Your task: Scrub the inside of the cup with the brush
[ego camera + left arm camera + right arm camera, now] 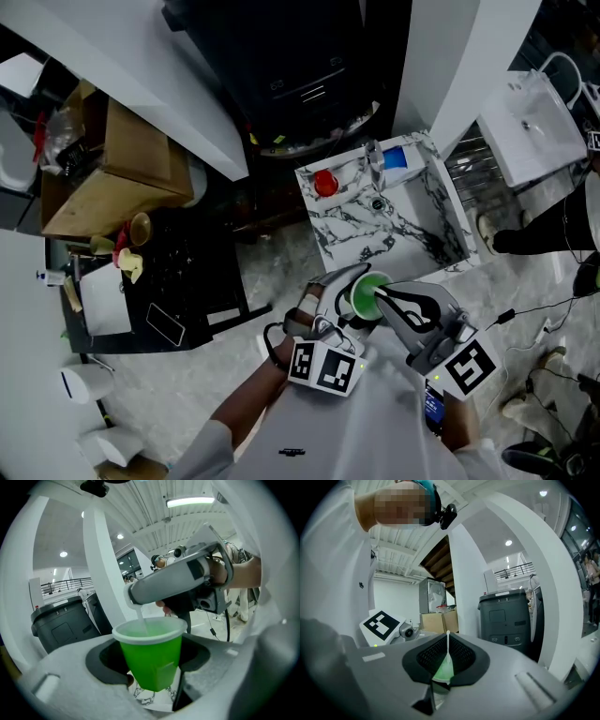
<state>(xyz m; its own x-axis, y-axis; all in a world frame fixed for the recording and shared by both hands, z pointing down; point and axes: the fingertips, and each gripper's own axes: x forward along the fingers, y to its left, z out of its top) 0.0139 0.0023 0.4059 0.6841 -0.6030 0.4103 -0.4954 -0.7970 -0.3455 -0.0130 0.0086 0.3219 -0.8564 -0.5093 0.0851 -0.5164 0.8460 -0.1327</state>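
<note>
cup (pixel 151 658) clamped in left claw (pixel 154 679), brush (pixel 141 617) dipping inside.

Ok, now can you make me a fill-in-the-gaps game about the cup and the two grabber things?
1. The left gripper is shut on a plastic cup with a white rim, and the outside of it is coloured ____.
2. The thin white brush handle pinched in the right gripper reaches down inside the ____.
3. Far below, the small round thing on the white marbled tabletop is coloured ____.

Missing words: green; cup; red.
</note>
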